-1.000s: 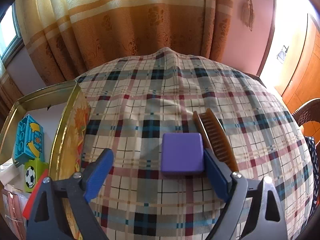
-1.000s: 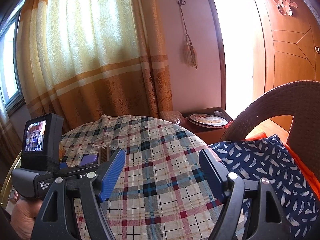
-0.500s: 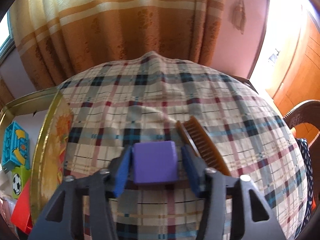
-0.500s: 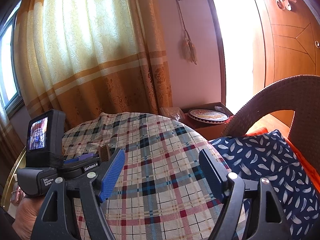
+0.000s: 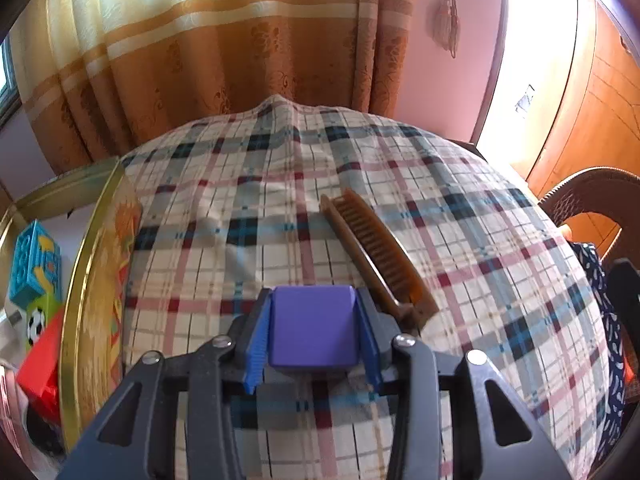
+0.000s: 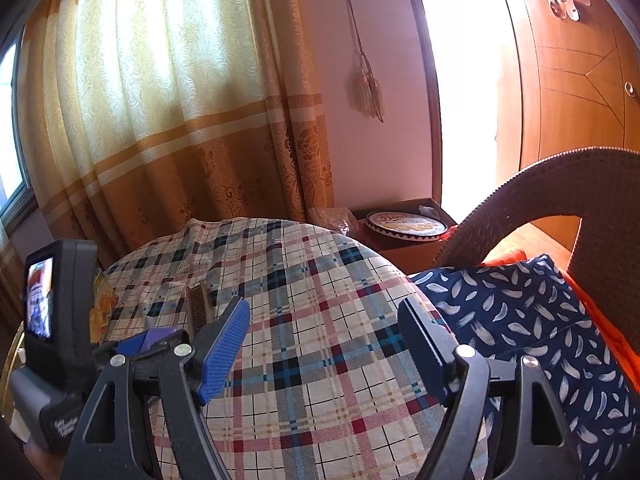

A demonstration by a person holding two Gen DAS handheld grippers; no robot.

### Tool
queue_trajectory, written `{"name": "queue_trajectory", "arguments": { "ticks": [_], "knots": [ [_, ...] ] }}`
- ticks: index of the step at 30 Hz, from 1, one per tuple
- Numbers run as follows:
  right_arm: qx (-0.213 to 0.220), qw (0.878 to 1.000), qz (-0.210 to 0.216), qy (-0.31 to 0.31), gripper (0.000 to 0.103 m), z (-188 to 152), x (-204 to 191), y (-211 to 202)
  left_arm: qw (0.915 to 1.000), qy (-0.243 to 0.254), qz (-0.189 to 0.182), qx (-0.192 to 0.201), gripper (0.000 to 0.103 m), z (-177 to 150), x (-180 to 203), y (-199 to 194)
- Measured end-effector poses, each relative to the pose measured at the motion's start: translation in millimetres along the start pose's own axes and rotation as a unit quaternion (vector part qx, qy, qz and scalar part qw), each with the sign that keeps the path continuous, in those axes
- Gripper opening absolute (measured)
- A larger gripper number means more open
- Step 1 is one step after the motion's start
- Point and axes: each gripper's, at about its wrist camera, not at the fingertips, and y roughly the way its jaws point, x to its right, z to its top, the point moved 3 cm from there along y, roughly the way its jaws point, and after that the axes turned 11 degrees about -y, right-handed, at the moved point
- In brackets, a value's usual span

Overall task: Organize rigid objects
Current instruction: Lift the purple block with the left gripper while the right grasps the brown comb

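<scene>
My left gripper (image 5: 314, 326) is shut on a purple block (image 5: 312, 328), held between its blue pads just above the plaid tablecloth (image 5: 248, 208). A brown comb (image 5: 376, 256) lies on the cloth just right of the block. A gold-rimmed tin box (image 5: 86, 264) stands at the left with toy blocks (image 5: 34, 260) inside. My right gripper (image 6: 320, 344) is open and empty over the table's right side. The right wrist view shows the left gripper (image 6: 148, 340) with the purple block (image 6: 158, 336) and the comb (image 6: 198, 304).
A wicker chair (image 6: 560, 196) with a navy patterned cushion (image 6: 520, 320) stands right of the table. Orange curtains (image 5: 224, 64) hang behind. A round tin (image 6: 406, 222) sits on a low box beyond the table. A red item (image 5: 42, 360) lies in the tin box.
My left gripper has closed on the purple block and lifted it slightly toward the camera. The comb stays on the cloth. The right gripper has barely moved.
</scene>
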Motion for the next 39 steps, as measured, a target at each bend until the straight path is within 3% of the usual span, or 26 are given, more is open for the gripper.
{"name": "queue_trajectory", "arguments": {
  "ticks": [8, 13, 24, 27, 29, 33, 39],
  "knots": [
    [-0.014, 1.0, -0.007, 0.007, 0.078, -1, 3, 5, 1.0, 0.003, -0.002, 0.0, 0.039, -16, -4, -15],
    [-0.013, 1.0, -0.003, -0.019, 0.078, 1, -8, 5, 1.0, -0.003, 0.004, -0.001, 0.039, -31, -9, -28],
    [-0.058, 0.992, 0.1, -0.058, 0.078, 14, -38, 44, 0.9992, -0.037, 0.008, -0.013, 0.039, -48, -30, -47],
    [-0.079, 0.987, 0.123, -0.071, 0.07, 16, -51, 60, 0.9992, -0.037, 0.009, -0.014, 0.039, -49, -31, -47],
    [-0.097, 0.981, 0.146, -0.08, 0.07, 17, -61, 70, 0.9993, -0.034, 0.011, -0.013, 0.039, -49, -31, -46],
    [-0.101, 0.974, 0.16, -0.125, 0.07, 18, -85, 82, 0.9994, -0.03, 0.015, -0.013, 0.039, -49, -30, -45],
    [-0.143, 0.964, 0.19, -0.117, 0.07, 16, -98, 107, 0.9994, -0.026, 0.018, -0.012, 0.039, -48, -27, -44]
  ]
}}
